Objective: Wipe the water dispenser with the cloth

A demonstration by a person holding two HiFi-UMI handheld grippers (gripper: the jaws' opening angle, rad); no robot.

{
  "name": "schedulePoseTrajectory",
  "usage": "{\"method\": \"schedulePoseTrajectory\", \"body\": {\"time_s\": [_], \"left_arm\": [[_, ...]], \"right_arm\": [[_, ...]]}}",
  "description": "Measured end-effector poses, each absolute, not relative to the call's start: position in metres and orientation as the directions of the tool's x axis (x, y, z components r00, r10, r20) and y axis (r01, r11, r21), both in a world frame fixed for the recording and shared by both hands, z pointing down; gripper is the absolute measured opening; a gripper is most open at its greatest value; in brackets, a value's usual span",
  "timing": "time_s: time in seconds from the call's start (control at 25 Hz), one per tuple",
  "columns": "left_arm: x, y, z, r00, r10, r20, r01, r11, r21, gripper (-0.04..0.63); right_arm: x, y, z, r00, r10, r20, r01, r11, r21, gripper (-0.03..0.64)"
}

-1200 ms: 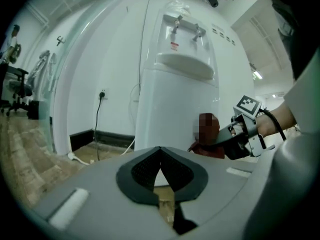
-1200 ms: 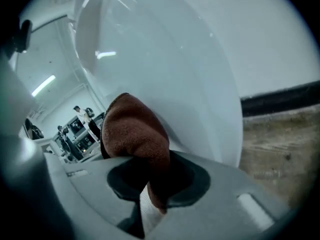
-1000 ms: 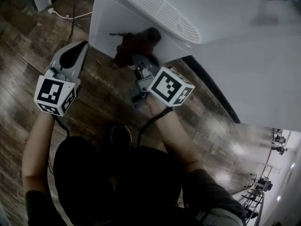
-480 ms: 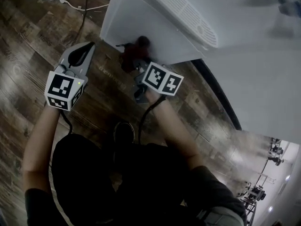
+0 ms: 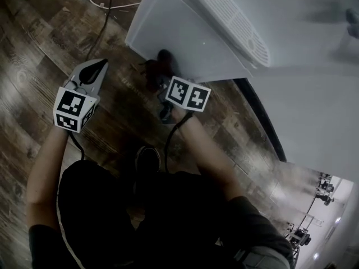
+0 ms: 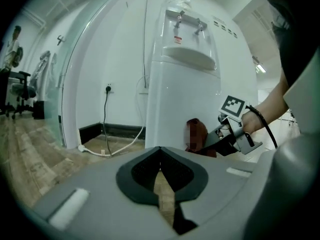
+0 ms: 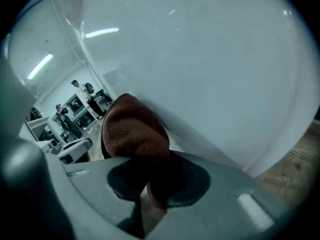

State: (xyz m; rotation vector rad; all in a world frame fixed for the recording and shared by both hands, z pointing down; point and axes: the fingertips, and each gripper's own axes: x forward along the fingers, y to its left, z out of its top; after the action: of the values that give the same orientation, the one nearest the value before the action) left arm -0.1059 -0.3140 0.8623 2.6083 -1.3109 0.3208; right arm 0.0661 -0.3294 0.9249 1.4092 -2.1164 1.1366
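Observation:
The white water dispenser [image 5: 179, 32] stands on the wooden floor; its front panel [image 7: 210, 79] fills the right gripper view. My right gripper [image 5: 164, 82] is shut on a dark red cloth [image 5: 156, 69], and the cloth [image 7: 135, 134] is pressed against the lower front of the dispenser near the floor. In the left gripper view the dispenser [image 6: 182, 99] stands ahead with its taps at the top, and the cloth [image 6: 199, 135] shows low on its side. My left gripper [image 5: 95, 70] hangs left of the dispenser, jaws shut and holding nothing.
A white cable and plug [image 5: 98, 5] lie on the floor behind the dispenser's left side. A dark baseboard [image 5: 263, 122] runs along the white wall at right. The person's legs and shoe [image 5: 147, 160] are below the grippers.
The right gripper and cloth have slid down the dispenser's front toward its bottom edge. The left gripper has stayed beside it, shifting only slightly.

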Motion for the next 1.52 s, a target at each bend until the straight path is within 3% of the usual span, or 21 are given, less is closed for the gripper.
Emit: {"method": "schedulePoseTrajectory", "body": {"time_s": [0.28, 0.52, 0.64, 1.08, 1.28, 1.52], "left_arm": [[-0.096, -0.347, 0.771, 0.596, -0.787, 0.155, -0.802, -0.589, 0.093, 0.018], [-0.072, -0.353, 0.731, 0.637, -0.766, 0.087, -0.771, -0.633, 0.071, 0.018], [-0.071, -0.350, 0.750, 0.632, -0.766, 0.121, -0.775, -0.628, 0.072, 0.018], [-0.104, -0.319, 0.874, 0.544, -0.759, 0.358, -0.837, -0.519, 0.171, 0.018], [-0.112, -0.317, 0.868, 0.546, -0.766, 0.339, -0.837, -0.516, 0.181, 0.018], [-0.116, -0.341, 0.788, 0.520, -0.839, 0.162, -0.849, -0.487, 0.208, 0.018]], "right_arm": [[0.011, -0.353, 0.762, -0.584, -0.731, 0.353, -0.800, 0.443, -0.405, 0.064], [0.013, -0.371, 0.739, -0.585, -0.743, 0.325, -0.760, 0.361, -0.541, 0.064], [0.013, -0.372, 0.745, -0.582, -0.755, 0.301, -0.736, 0.331, -0.591, 0.064], [0.037, -0.364, 0.912, -0.527, -0.625, 0.575, -0.758, 0.040, -0.651, 0.064], [0.025, -0.357, 0.925, -0.499, -0.584, 0.640, -0.818, 0.075, -0.570, 0.064], [-0.031, -0.363, 0.785, -0.672, -0.662, 0.332, -0.628, 0.272, -0.729, 0.064]]}}
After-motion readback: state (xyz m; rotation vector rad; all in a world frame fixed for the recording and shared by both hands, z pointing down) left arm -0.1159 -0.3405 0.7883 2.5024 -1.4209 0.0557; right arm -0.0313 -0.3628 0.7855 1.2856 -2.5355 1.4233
